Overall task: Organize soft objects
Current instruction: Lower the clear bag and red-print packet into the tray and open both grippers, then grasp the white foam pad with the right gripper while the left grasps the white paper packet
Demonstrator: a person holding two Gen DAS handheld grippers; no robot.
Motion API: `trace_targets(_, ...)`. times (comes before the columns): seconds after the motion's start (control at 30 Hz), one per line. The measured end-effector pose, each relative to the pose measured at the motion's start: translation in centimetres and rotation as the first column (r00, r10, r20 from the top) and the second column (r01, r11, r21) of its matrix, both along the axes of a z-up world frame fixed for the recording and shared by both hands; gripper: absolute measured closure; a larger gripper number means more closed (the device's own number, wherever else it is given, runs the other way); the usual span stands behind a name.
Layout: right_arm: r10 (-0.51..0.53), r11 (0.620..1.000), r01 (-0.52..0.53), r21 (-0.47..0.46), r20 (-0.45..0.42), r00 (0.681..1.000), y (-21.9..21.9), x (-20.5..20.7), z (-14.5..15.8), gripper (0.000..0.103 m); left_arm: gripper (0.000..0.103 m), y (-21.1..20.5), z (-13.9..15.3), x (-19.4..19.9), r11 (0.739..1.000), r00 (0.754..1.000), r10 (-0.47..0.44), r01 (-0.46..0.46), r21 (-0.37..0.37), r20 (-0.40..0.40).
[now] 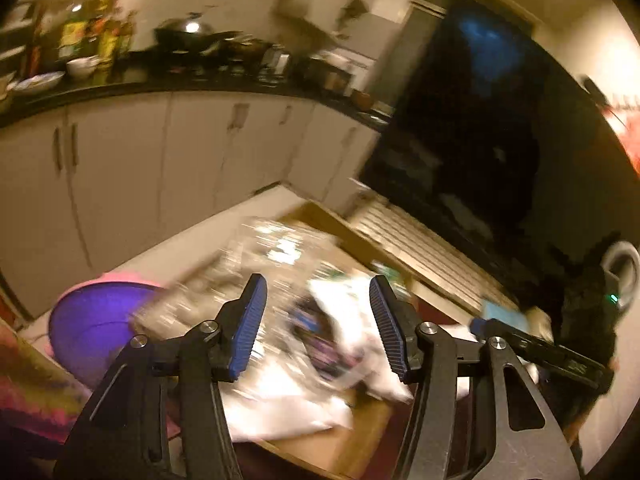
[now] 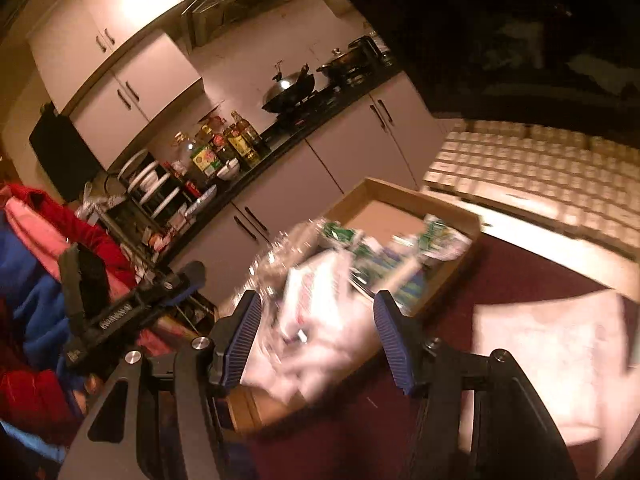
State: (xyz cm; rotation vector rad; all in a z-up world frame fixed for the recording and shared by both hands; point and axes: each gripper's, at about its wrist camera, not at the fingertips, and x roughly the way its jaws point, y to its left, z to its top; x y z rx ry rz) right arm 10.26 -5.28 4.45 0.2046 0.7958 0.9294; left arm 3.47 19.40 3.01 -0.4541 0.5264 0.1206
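Because the soft packets (image 2: pixel 320 300) belong in the cardboard box (image 2: pixel 404 196), both your tongs, left (image 1: pixel 318 300) and right (image 2: pixel 318 320), gape empty above it.

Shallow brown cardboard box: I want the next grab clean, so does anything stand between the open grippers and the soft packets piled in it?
Nothing visible does. The left gripper and right gripper hang open before the blurred white and green plastic packets in the shallow brown cardboard box.
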Motion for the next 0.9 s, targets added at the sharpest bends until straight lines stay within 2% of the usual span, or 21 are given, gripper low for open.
trace_targets(0.07,-0.004,1.0,0.005,-0.025,0.013,1.0,-2.7,-0.3,0.1,0.044,0.044,-2.9,-0.1,0.1,0.997,0.997,-0.077,0.077,-0.009,-0.016)
trace_targets(0.13,-0.057,0.998,0.058,-0.033,0.014,0.998,-5.9,-0.2,0.1,0.044,0.044,-5.9,-0.6,0.4,0.987,0.987,-0.158,0.157,-0.015,-0.026)
trace_targets(0.23,-0.131,0.991,0.131,-0.039,0.006,0.991,-10.4,0.2,-0.5,0.044,0.044,-9.6,-1.5,1.2,0.976,0.975,-0.216,0.217,0.016,-0.045)
trace_targets(0.37,-0.227,0.973,0.226,-0.036,-0.018,0.974,-14.7,0.7,-2.4,0.044,0.044,-14.1,-3.7,3.9,0.958,0.947,-0.251,0.272,0.088,-0.199)
trace_targets(0.47,-0.279,0.96,0.279,-0.014,-0.094,0.956,-15.8,1.9,-3.8,0.044,0.044,-15.9,-4.7,5.6,0.947,0.923,-0.298,0.319,0.048,-0.243)
trace_targets(0.6,-0.308,0.95,0.302,-0.086,-0.075,0.948,-15.4,2.2,-4.2,0.044,0.044,-17.0,-6.2,6.6,0.942,0.898,-0.326,0.334,-0.024,-0.295)
trace_targets(0.7,-0.325,0.942,0.313,-0.123,-0.094,0.941,-15.3,2.6,-4.9,0.044,0.044,-17.4,-7.0,7.8,0.931,0.868,-0.363,0.354,-0.091,-0.339)
trace_targets(0.9,-0.392,0.895,0.379,-0.234,-0.013,0.92,-16.7,2.6,-4.8,0.044,0.044,-17.7,-7.3,9.4,0.935,0.867,-0.349,0.35,-0.064,-0.356)
